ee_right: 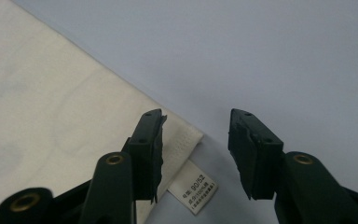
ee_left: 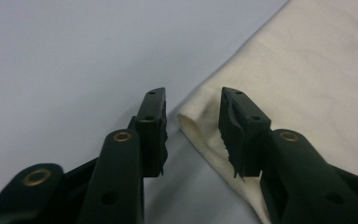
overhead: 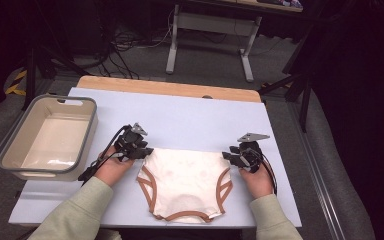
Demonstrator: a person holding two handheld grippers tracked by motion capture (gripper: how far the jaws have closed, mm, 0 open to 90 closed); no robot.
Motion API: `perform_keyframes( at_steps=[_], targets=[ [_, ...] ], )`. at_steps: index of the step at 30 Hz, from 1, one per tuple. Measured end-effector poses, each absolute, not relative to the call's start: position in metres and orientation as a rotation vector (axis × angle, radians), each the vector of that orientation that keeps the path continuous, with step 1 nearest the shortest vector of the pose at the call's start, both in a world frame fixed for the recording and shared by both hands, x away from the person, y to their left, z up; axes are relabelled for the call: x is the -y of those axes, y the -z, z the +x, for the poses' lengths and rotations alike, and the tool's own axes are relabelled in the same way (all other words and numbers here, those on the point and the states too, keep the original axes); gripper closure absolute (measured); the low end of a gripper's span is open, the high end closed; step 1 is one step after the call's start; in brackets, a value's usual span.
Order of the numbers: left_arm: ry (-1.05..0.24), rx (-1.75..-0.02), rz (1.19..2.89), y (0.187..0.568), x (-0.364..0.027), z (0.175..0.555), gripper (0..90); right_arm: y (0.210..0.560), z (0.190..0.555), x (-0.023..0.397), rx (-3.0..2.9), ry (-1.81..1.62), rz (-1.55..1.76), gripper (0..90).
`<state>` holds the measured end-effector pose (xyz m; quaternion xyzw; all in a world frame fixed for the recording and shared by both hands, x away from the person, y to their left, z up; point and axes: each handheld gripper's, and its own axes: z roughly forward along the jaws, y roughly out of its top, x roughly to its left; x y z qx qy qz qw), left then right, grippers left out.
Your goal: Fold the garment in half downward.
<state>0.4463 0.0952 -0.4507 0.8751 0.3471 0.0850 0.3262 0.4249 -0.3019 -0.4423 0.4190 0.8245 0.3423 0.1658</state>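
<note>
Overhead, the cream garment (overhead: 186,182) with brown trim lies flat on the blue table (overhead: 190,117), the left gripper (overhead: 139,150) at its upper left corner and the right gripper (overhead: 236,156) at its upper right, a grey bin (overhead: 50,135) well to its left. Up close, the left gripper view shows spread jaws straddling the folded corner (ee_left: 191,119) without pinching. The right gripper view alone reveals a white size label (ee_right: 193,189) beside the garment's corner, between open jaws.

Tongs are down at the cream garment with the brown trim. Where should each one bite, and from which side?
Take the cream garment by its two far corners. The left tongs already straddle the left corner's folded edge; come in low from outside. The right tongs likewise straddle the corner by the white label. The cloth lies flat, so only edges offer purchase.
</note>
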Motion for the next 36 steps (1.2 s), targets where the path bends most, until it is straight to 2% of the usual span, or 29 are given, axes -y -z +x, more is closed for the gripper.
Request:
perform_keyframes(
  at_steps=[5,7,9,11,19,24,30,34,36],
  targets=[
    [-0.207,-0.913,2.294,0.45,-0.094,0.447,74.6,0.447,0.429,0.299,-2.378,-0.961,1.199,58.4],
    [-0.199,-0.884,2.304,0.45,-0.092,0.445,82.8,0.447,0.428,0.297,-2.405,-0.974,1.184,69.8],
    [-0.208,-0.89,2.304,0.449,-0.091,0.444,86.5,0.447,0.428,0.296,-2.419,-0.982,1.176,82.8],
    [-0.219,-0.897,2.29,0.448,-0.091,0.444,87.3,0.446,0.427,0.295,-2.429,-0.984,1.179,86.4],
    [-0.304,-0.932,2.213,0.439,-0.095,0.464,87.6,0.436,0.444,0.293,-2.322,-0.989,1.168,87.2],
    [-0.311,-0.97,2.183,0.446,-0.095,0.479,87.5,0.44,0.461,0.291,-2.274,-0.994,1.187,87.2],
    [-0.297,-0.976,2.189,0.449,-0.094,0.482,87.4,0.437,0.456,0.291,-2.255,-0.944,1.218,77.6],
    [-0.3,-0.973,2.196,0.448,-0.094,0.48,87.4,0.43,0.441,0.289,-2.307,-0.953,1.181,87.6],
    [-0.295,-0.973,2.194,0.448,-0.094,0.48,87.4,0.427,0.433,0.288,-2.337,-0.949,1.176,89.3]
  ],
)
